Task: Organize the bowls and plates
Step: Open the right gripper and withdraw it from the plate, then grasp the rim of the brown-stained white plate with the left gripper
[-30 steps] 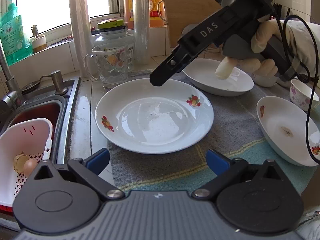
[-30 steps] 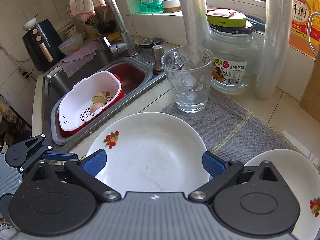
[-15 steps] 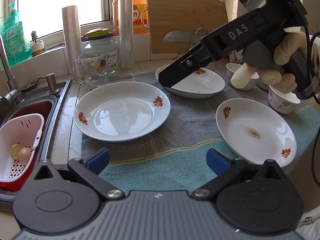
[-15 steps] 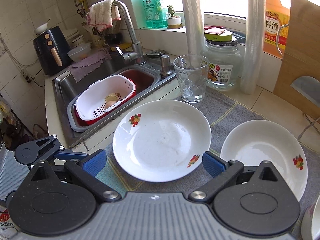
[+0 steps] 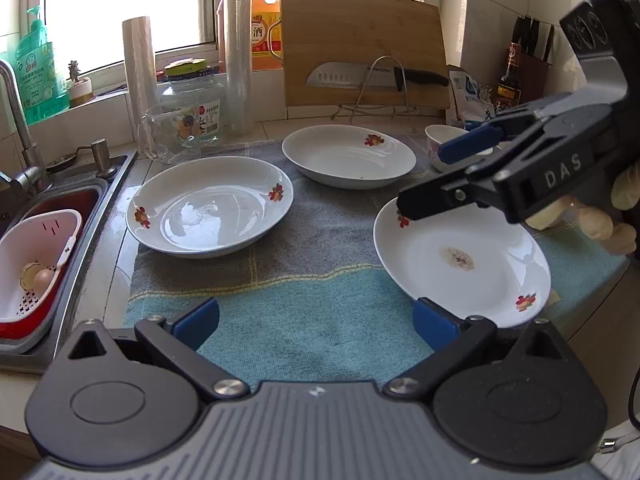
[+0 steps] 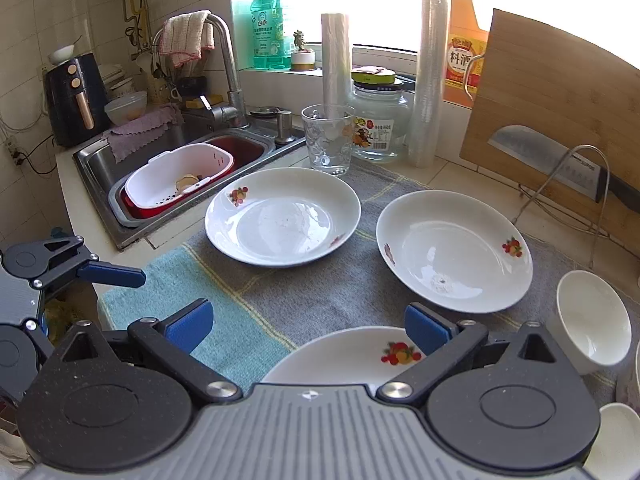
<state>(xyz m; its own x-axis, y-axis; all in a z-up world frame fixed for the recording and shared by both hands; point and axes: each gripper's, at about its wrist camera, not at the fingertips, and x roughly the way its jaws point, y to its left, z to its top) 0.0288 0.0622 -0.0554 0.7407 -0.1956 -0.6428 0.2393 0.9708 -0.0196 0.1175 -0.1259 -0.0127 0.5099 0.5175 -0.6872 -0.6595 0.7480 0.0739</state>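
Three white flower-print plates lie on a grey and teal cloth (image 5: pixel 320 240). One plate (image 5: pixel 210 208) (image 6: pixel 282 216) is at the left near the sink, another plate (image 5: pixel 348 156) (image 6: pixel 454 250) lies further back, and a stained plate (image 5: pixel 460 256) (image 6: pixel 352 356) is at the front right. Small white bowls (image 6: pixel 592 328) (image 5: pixel 444 140) stand at the right end. My left gripper (image 5: pixel 316 320) is open and empty over the teal cloth. My right gripper (image 6: pixel 308 328) (image 5: pixel 420 178) is open above the far rim of the stained plate, holding nothing.
A sink (image 6: pixel 168 140) at the left holds a white strainer basket (image 5: pixel 28 264) with eggshells. A glass mug (image 6: pixel 328 140), a jar (image 6: pixel 380 120) and film rolls (image 6: pixel 428 80) stand at the back. A cutting board (image 5: pixel 360 44) with a knife (image 5: pixel 360 76) on a wire rack leans on the wall.
Both grippers have pulled back from the plates, widening the view. The right gripper has swung from above the left plate to above the stained plate on the right.
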